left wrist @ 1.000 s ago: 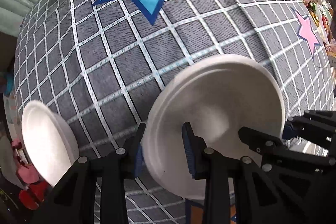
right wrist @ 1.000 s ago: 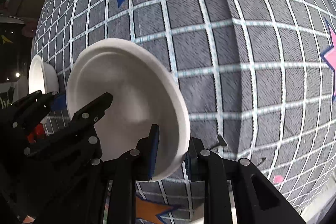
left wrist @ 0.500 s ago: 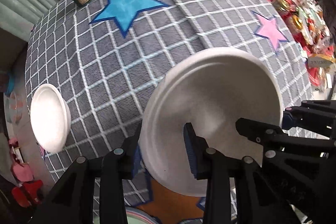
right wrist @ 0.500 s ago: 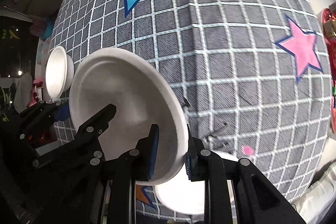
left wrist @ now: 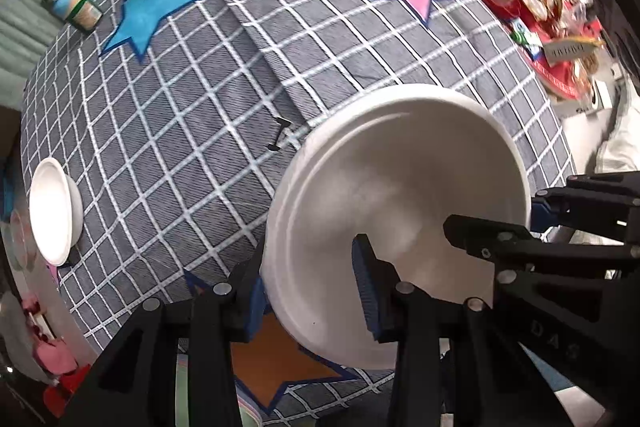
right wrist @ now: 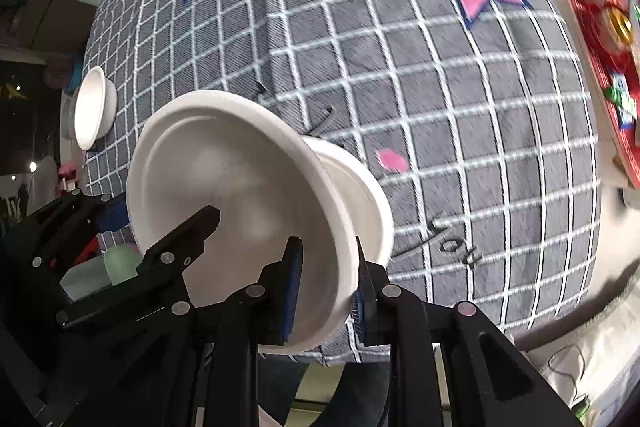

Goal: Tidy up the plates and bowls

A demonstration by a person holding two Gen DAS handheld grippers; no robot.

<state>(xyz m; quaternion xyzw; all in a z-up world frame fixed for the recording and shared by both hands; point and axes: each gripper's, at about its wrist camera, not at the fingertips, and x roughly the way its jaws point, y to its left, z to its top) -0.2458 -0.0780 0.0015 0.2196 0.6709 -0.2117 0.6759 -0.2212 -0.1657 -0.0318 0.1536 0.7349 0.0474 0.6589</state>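
**Two claws share one plate above the stack**

Nearest the cameras, the left claw (left wrist: 312, 291) is closed on the near rim of a round white moulded-fibre plate (left wrist: 396, 211), one blue pad under the rim and one inside the well. The right claw (right wrist: 326, 291) pinches the opposite rim of the same plate the same way, so the plate hangs tilted between the two, clear of the surface (left wrist: 192, 115), which is covered by a grey checked cloth with coloured stars. Just behind and below the held plate, in the right wrist view, a second white plate (right wrist: 364, 195) lies on the cloth, probably the stack it belongs on. Farther off, near the left edge of the surface, sits a small white bowl (left wrist: 54, 211), well apart from the plates. At the far edge stands a jar with a green lid (left wrist: 76, 7).

The risk, as I judge it, lies in the shared hold: if one claw lets go early or the two pull apart, the light plate could bend, twist out, or land crooked on the one beneath.
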